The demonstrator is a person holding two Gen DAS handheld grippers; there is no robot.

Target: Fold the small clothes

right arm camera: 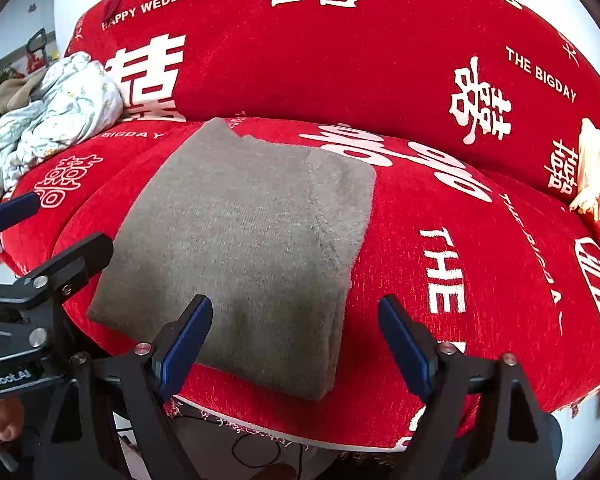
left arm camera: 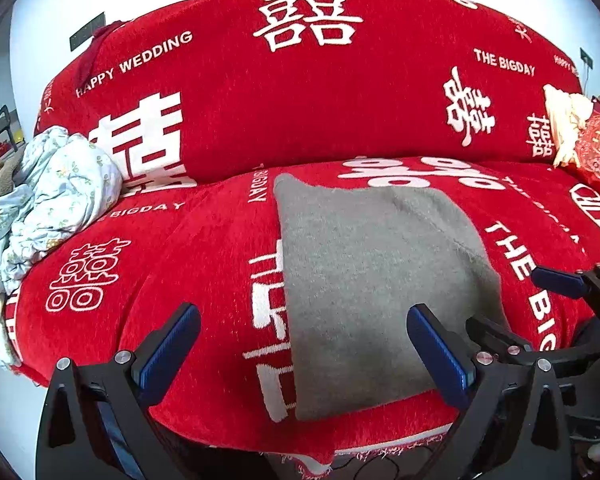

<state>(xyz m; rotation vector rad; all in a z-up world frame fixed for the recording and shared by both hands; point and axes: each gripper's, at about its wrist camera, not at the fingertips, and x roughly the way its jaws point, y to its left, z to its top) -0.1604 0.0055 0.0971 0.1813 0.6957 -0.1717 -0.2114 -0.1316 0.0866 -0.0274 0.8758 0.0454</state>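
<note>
A grey knitted garment [left arm camera: 376, 280] lies folded into a flat rectangle on the red sofa seat [left arm camera: 196, 264]. It also shows in the right wrist view [right arm camera: 252, 240]. My left gripper [left arm camera: 304, 332] is open and empty, hovering over the garment's near left edge. My right gripper [right arm camera: 296, 332] is open and empty, over the garment's near right corner. The right gripper also shows at the right edge of the left wrist view [left arm camera: 572, 296]. The left gripper's blue fingertips [right arm camera: 16, 206] show at the left edge of the right wrist view.
A crumpled pale floral cloth [left arm camera: 48, 196] lies heaped at the seat's left end, also in the right wrist view [right arm camera: 56, 120]. A red embroidered cushion [left arm camera: 596, 148] with cream fringe sits at the right end. The red backrest [left arm camera: 308, 96] rises behind. The seat's front edge [right arm camera: 300, 436] is just below the grippers.
</note>
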